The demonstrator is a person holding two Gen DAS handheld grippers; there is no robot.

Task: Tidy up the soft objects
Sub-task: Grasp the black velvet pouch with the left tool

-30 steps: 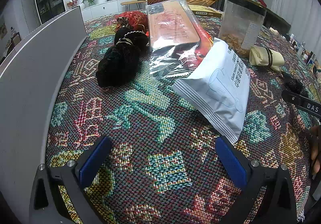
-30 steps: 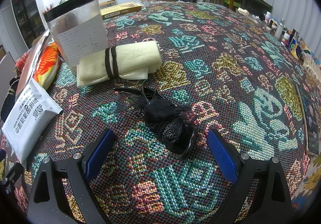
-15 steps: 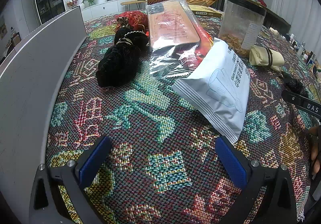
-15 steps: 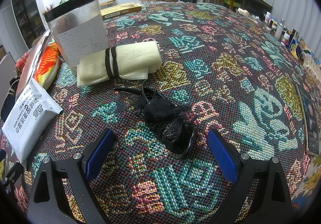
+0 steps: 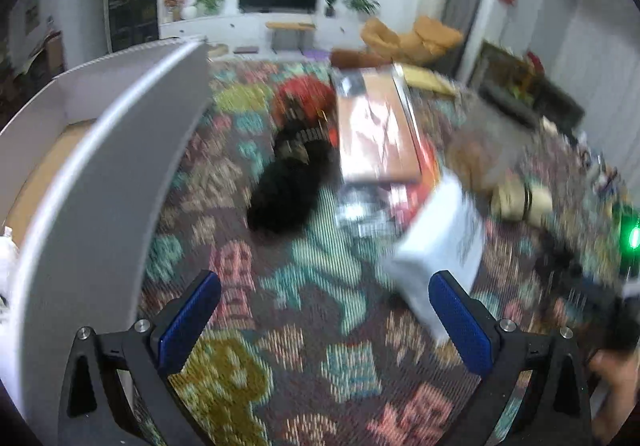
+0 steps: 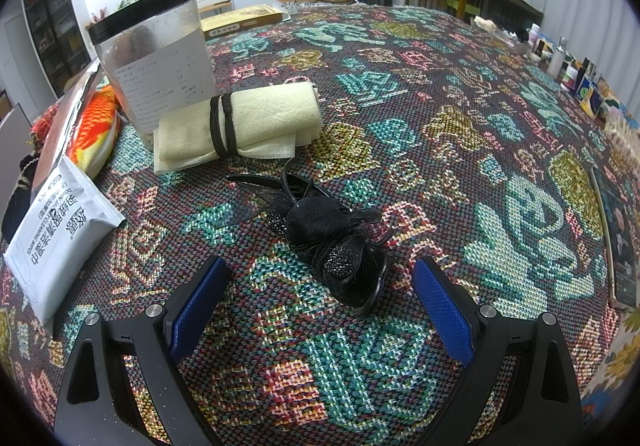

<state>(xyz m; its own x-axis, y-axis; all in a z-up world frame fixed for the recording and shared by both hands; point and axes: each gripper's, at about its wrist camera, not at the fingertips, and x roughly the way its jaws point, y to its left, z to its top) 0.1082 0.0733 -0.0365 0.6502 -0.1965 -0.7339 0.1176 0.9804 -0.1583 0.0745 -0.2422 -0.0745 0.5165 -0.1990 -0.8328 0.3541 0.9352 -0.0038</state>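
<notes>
- Black mesh hair bow (image 6: 332,242) is lying on the patterned bench (image 6: 440,126), just ahead of the right tongs (image 6: 320,298), between their wide-open blue pads.
- Right tongs are holding level and low, unchanged from before.
- Left tongs (image 5: 324,310), spread open and empty, are now swinging up; their view is blurring, with the grey box wall (image 5: 100,182) looming closer.

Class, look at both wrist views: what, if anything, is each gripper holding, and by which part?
Nothing is held. The left gripper and the right gripper are both open and empty; the black hair clip lies on the tablecloth between the right gripper's fingers, untouched.
</notes>
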